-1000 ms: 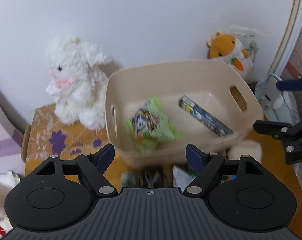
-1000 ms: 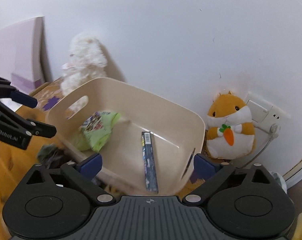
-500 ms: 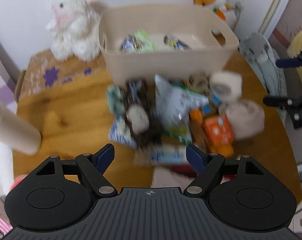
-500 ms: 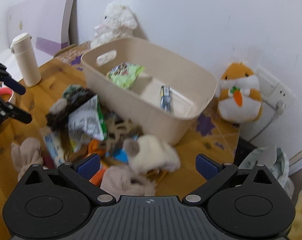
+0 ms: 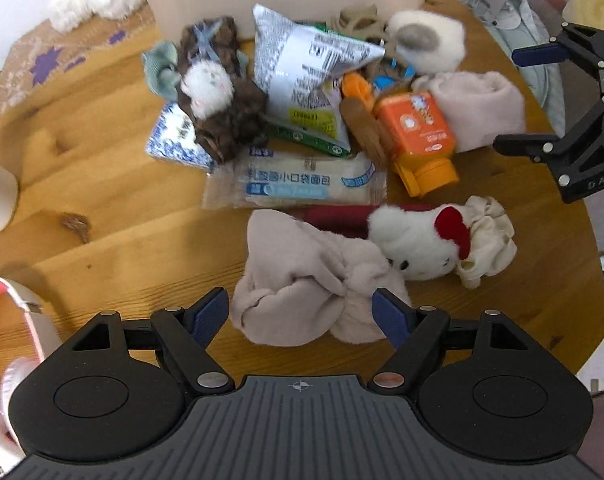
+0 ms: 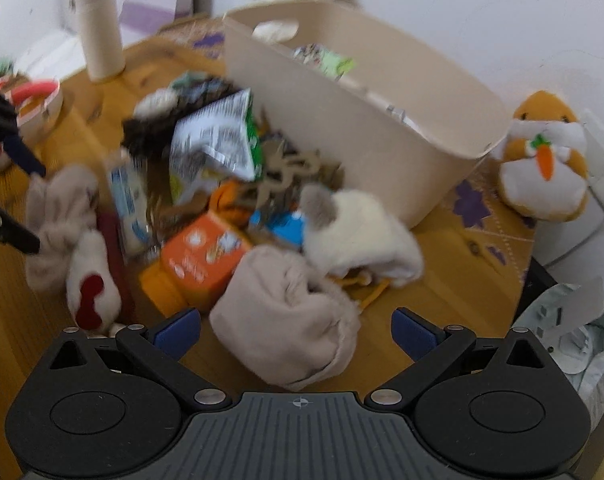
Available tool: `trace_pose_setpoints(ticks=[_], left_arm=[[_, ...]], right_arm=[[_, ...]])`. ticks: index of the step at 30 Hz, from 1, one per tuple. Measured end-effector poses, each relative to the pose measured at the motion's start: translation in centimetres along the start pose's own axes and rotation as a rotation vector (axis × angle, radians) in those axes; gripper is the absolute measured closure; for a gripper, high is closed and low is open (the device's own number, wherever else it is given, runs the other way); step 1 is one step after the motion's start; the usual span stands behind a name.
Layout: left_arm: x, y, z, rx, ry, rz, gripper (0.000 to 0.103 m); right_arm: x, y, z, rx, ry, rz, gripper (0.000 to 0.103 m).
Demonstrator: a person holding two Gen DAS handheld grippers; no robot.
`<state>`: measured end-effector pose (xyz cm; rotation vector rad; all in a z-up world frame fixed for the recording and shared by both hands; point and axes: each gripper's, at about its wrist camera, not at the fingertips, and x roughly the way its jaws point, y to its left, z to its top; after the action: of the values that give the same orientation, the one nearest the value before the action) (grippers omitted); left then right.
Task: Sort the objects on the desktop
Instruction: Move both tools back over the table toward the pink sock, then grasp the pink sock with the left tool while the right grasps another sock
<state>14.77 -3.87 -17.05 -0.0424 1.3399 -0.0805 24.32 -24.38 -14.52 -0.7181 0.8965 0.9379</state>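
Two grippers hover with jaws spread wide and empty: the left gripper (image 5: 301, 312) over a knotted beige cloth (image 5: 302, 280), the right gripper (image 6: 296, 330) over a rolled beige cloth (image 6: 282, 320). Behind both, an orange bottle (image 5: 418, 136), a silver snack bag (image 5: 306, 76) and plush toys crowd the wooden counter (image 5: 114, 216) before the cream plastic bin (image 6: 342, 100).

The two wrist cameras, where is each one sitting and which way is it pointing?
Left wrist: on the left gripper, tilted down at the pile's near side, a beige cloth between its open fingers; the right gripper shows at right.
Right wrist: on the right gripper, facing the pile and bin.
Both show the orange bottle.
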Motion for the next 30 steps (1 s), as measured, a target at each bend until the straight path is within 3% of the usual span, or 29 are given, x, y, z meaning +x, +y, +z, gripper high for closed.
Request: trace_pose_setpoints(ticks=[9,14,19,22,25,30], left_arm=[[2.4,0.0,1.0,-0.017,0.012,-0.055,0.023],[2.9,0.4,0.9,-0.036,0.001,-0.087,0.028],[2.3,1.1,0.4,-0.061,-0.014,-0.117,0.046],[1.7,1.2,0.1,-0.078,-0.025,-0.127,0.056],[1.0,1.2,-0.3,-0.082,-0.035,-0.125,0.063],[-0.6,1.7,-1.2,-0.087,-0.060,-0.122,0.066]], right_arm=[[1.9,-0.6,-0.4,0.057,0.009,-0.011,0.009],[2.5,-0.5,-0.6,0.103,0.019,0.014,0.025],[2.2,-0.6,-0.6,0.111,0.019,0.035,0.058],[1.7,-0.7,-0.6,0.102,0.018,0.047,0.070],[1.0,-0.6,-0.8,0.091,0.007,0.060,0.078],[-0.7,-0.2,-0.9,0.070,-0.017,0.054,0.079]])
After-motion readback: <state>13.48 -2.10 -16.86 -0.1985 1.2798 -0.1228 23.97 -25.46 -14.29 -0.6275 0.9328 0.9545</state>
